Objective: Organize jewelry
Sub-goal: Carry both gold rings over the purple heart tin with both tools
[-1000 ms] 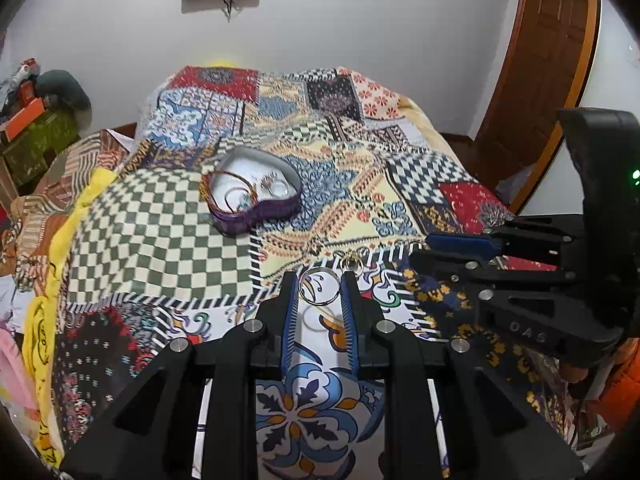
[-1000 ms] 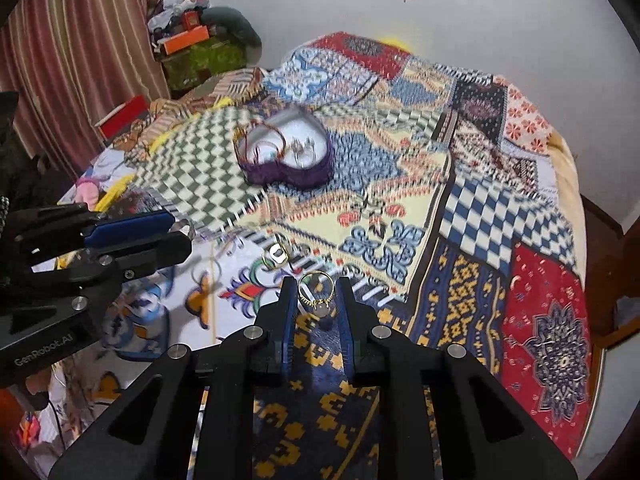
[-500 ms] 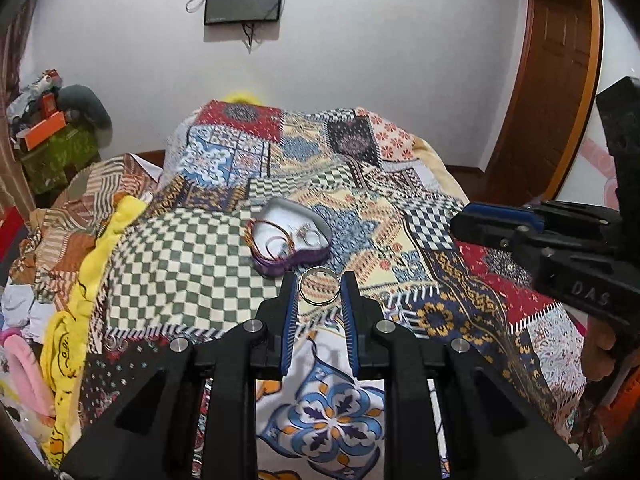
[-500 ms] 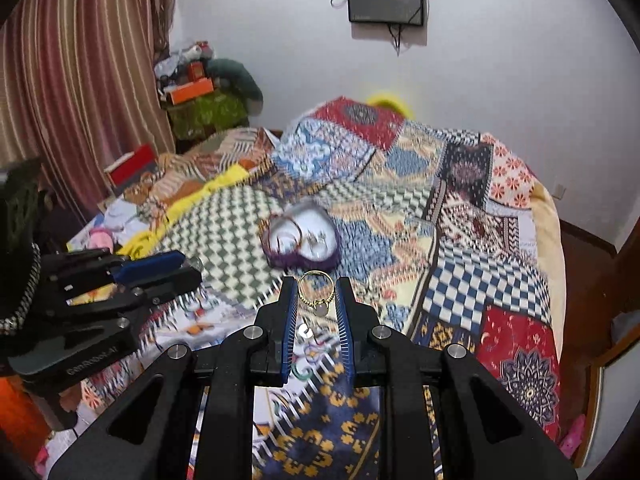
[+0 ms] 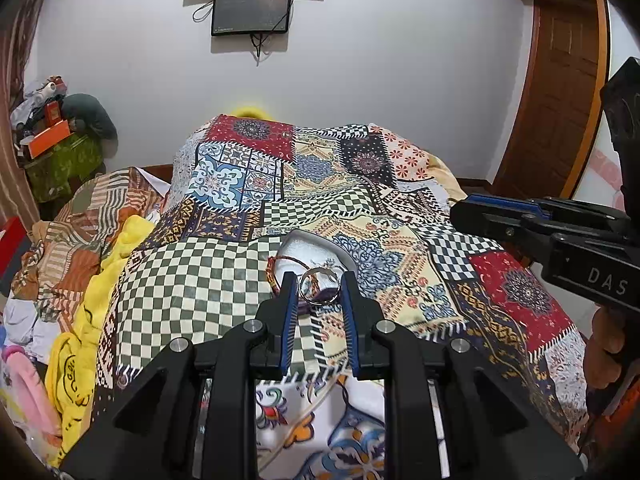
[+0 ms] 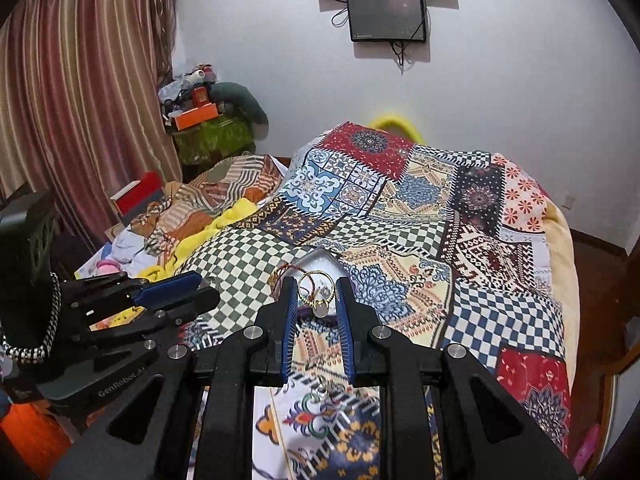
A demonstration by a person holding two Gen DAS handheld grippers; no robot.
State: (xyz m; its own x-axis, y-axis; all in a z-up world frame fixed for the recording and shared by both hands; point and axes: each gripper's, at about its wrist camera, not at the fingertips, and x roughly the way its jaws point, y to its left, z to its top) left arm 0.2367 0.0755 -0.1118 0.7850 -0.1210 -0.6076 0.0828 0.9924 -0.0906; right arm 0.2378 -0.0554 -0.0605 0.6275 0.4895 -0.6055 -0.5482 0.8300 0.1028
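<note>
My left gripper point(image 5: 319, 294) is shut on a silver ring point(image 5: 320, 289), held in the air just in front of the heart-shaped purple jewelry box point(image 5: 308, 250) on the bed. My right gripper point(image 6: 317, 294) is shut on a gold ring with a pale stone point(image 6: 316, 292), also held up before the box point(image 6: 320, 260). Red and gold bangles point(image 5: 276, 270) lie in the box's left half. The right gripper shows at the right of the left wrist view point(image 5: 472, 212); the left gripper shows at the left of the right wrist view point(image 6: 192, 292).
A patchwork quilt point(image 5: 360, 184) covers the bed. A small ring point(image 6: 321, 391) and a thin chain point(image 6: 276, 420) lie on the quilt below my right gripper. Loose clothes point(image 5: 72, 240) pile at the left. A wooden door point(image 5: 560, 100) stands at the right, screens on the wall.
Both grippers have risen from the quilt with their rings and tilted up, so the box now sits right behind the fingertips and more wall shows.
</note>
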